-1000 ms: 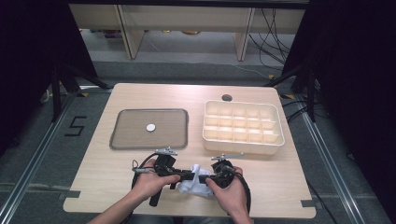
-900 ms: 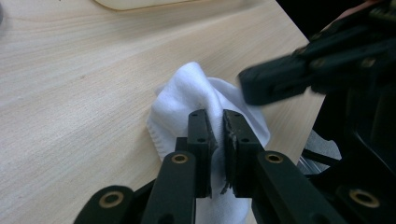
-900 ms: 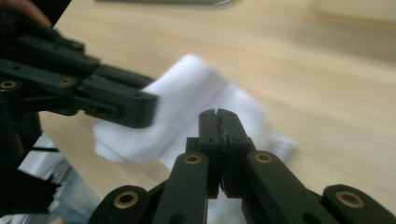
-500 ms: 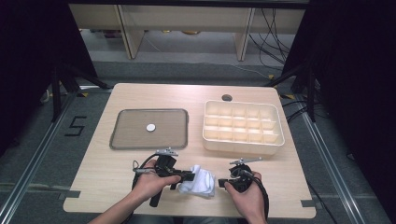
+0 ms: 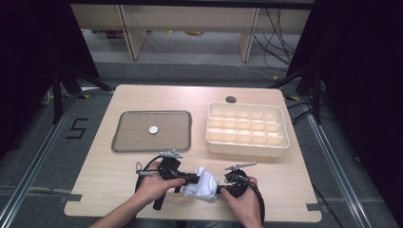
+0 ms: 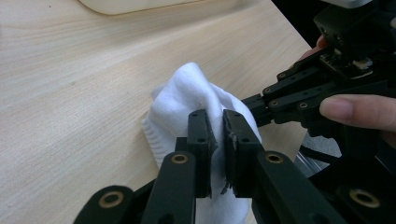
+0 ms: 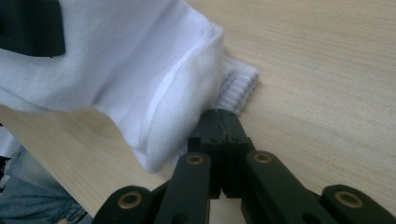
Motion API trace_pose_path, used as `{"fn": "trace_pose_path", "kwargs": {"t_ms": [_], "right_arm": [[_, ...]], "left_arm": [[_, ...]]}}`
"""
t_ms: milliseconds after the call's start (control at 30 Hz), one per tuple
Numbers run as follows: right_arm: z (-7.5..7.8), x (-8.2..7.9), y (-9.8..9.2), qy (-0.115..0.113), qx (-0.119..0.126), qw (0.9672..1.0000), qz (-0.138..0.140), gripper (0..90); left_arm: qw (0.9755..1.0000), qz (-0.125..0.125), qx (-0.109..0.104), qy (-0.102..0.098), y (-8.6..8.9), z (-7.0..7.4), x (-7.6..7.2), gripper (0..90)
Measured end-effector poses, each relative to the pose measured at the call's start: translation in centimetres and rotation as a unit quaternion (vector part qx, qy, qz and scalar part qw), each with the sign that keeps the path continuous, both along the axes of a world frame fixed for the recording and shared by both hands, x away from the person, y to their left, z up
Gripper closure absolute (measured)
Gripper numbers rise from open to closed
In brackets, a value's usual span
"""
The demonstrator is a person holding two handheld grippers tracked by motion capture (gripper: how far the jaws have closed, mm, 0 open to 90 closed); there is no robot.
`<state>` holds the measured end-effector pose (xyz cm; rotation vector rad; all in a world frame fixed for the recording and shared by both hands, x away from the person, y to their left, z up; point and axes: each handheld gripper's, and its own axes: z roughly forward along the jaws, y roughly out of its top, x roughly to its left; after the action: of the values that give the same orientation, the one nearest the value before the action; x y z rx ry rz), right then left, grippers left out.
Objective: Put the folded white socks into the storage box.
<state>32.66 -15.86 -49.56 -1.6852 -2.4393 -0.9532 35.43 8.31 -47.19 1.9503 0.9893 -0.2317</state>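
Your white sock lies bunched on the bench near its front edge, where it was a second ago. Your left hand-held gripper stays pinched on its fabric. Your right hand-held gripper, since drawn back rightward, is closed, seemingly on the sock's ribbed cuff.

Near the front edge of the table, the left gripper, the bunched white sock and the right gripper sit packed together with no gap between them, so nothing passes across that line. From there, bare wood lies open toward 9 o'clock and toward 3 o'clock as far as the table's side edges. Toward 11 o'clock the flat grey tray with a small white disc lies low, while toward 1 o'clock the walled cream compartment box blocks a level pass, leaving a narrow lane of wood between the two at 12 o'clock.
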Motion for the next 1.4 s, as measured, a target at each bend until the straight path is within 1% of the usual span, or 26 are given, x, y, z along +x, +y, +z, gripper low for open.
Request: {"fn": "trace_pose_path", "kwargs": {"t_ms": [33, 133, 167, 233, 267, 300, 333, 367, 467, 533, 600, 733, 767, 800, 833, 900, 933, 1000, 1100, 1167, 1200, 1267, 1300, 1333, 1367, 1400], "right_arm": [[-0.1, 0.0, 0.0, -0.005, 0.003, 1.0, 0.0, 90.0], [0.0, 0.1, 0.1, -0.001, 0.0, 1.0, 0.005, 90.0], [-0.1, 0.1, 0.3, -0.007, 0.004, 1.0, 0.004, 90.0], [-0.1, 0.1, 0.4, -0.007, 0.004, 1.0, 0.002, 89.8], [-0.2, 0.1, 0.3, -0.012, -0.002, 0.9999, 0.011, 89.7], [0.0, 0.1, 0.4, 0.002, -0.002, 0.9999, 0.012, 89.6], [-0.2, 0.1, 0.4, -0.015, -0.005, 0.9998, 0.012, 89.6], [0.0, 0.1, 0.5, -0.007, -0.002, 0.9999, 0.011, 89.5], [0.0, 0.1, 0.6, -0.01, 0.0, 0.9999, 0.009, 89.3], [0.0, 0.1, 0.7, -0.001, -0.002, 1.0, 0.007, 89.0], [0.1, 0.2, 0.8, -0.003, -0.004, 0.9999, 0.015, 88.7], [0.0, 0.2, 0.9, -0.01, -0.003, 0.9999, 0.007, 88.6], [0.0, 0.2, 0.9, -0.009, 0.0, 0.9999, 0.01, 88.6], [0.1, 0.2, 0.9, -0.007, -0.002, 0.9999, 0.011, 88.5], [0.0, 0.2, 1.0, -0.009, 0.0, 0.9999, 0.009, 88.5], [0.1, 0.2, 1.0, -0.003, -0.002, 0.9999, 0.016, 88.2], [0.0, 0.2, 1.0, -0.009, -0.006, 0.9997, 0.021, 88.2], [0.1, 0.2, 1.0, 0.002, -0.004, 0.9999, 0.016, 88.1], [0.0, 0.2, 1.1, 0.004, 0.002, 0.9999, 0.016, 87.6], [0.0, 0.2, 1.1, 0.004, 0.002, 0.9999, 0.016, 87.3], [0.0, 0.1, 1.0, -0.003, -0.005, 0.9998, 0.019, 86.9], [0.0, 0.1, 1.0, -0.002, -0.006, 0.9998, 0.018, 86.8], [0.0, 0.2, 1.0, -0.003, -0.007, 0.9998, 0.017, 86.8], [0.0, 0.2, 1.0, -0.004, -0.007, 0.9998, 0.019, 86.8], [0.0, 0.2, 1.0, -0.004, -0.007, 0.9998, 0.019, 86.8], [0.1, 0.1, 1.1, 0.002, -0.003, 0.9999, 0.015, 86.8]], "left_arm": [[1.0, 0.003, 0.003, -0.003, -0.1, 0.0, 0.0, 81.7], [1.0, -0.003, 0.001, -0.001, -0.3, 0.1, 0.0, 81.6], [1.0, -0.003, 0.002, -0.003, -0.3, 0.1, 0.0, 81.6], [1.0, -0.005, 0.001, -0.004, -0.6, 0.2, 0.0, 81.6], [1.0, -0.003, 0.002, -0.005, -0.7, 0.2, -0.1, 81.6], [1.0, -0.005, 0.001, -0.004, -0.7, 0.2, -0.1, 81.6], [1.0, -0.006, 0.002, -0.005, -0.8, 0.2, -0.1, 81.6], [1.0, -0.006, 0.004, -0.006, -0.9, 0.2, -0.1, 81.6], [0.9999, -0.006, 0.008, -0.007, -1.1, 0.2, -0.1, 81.6], [0.9999, -0.012, 0.005, -0.004, -1.2, 0.1, 0.0, 81.6], [0.9999, -0.01, 0.007, -0.005, -1.3, 0.0, 0.0, 81.5], [0.9999, -0.011, 0.006, -0.002, -1.4, -0.1, 0.1, 81.5], [0.9999, -0.002, 0.009, -0.006, -1.6, -0.1, -0.1, 81.5], [0.9999, -0.013, 0.007, -0.002, -1.5, -0.2, 0.0, 81.5], [0.9999, -0.01, 0.01, -0.003, -1.7, -0.2, 0.0, 81.5], [0.9998, -0.017, 0.009, -0.001, -1.8, -0.3, 0.0, 81.4], [0.9999, -0.01, 0.011, -0.006, -1.9, -0.3, -0.1, 81.3], [0.9998, -0.016, 0.011, -0.003, -2.0, -0.4, -0.1, 81.2], [0.9997, -0.021, 0.014, -0.005, -2.3, -0.5, -0.1, 81.1], [0.9995, -0.023, 0.018, -0.007, -2.4, -0.5, -0.1, 81.1], [0.9995, -0.022, 0.022, -0.008, -2.6, -0.6, -0.2, 81.0], [0.9994, -0.025, 0.022, -0.007, -2.7, -0.6, -0.1, 80.8], [0.9995, -0.016, 0.023, -0.013, -2.8, -0.7, -0.2, 80.8], [0.9995, -0.017, 0.022, -0.013, -2.9, -0.7, -0.2, 80.6], [0.9993, -0.02, 0.03, -0.011, -2.9, -0.7, -0.2, 80.6], [0.9993, -0.022, 0.03, -0.011, -2.9, -0.7, -0.2, 80.5]]}}
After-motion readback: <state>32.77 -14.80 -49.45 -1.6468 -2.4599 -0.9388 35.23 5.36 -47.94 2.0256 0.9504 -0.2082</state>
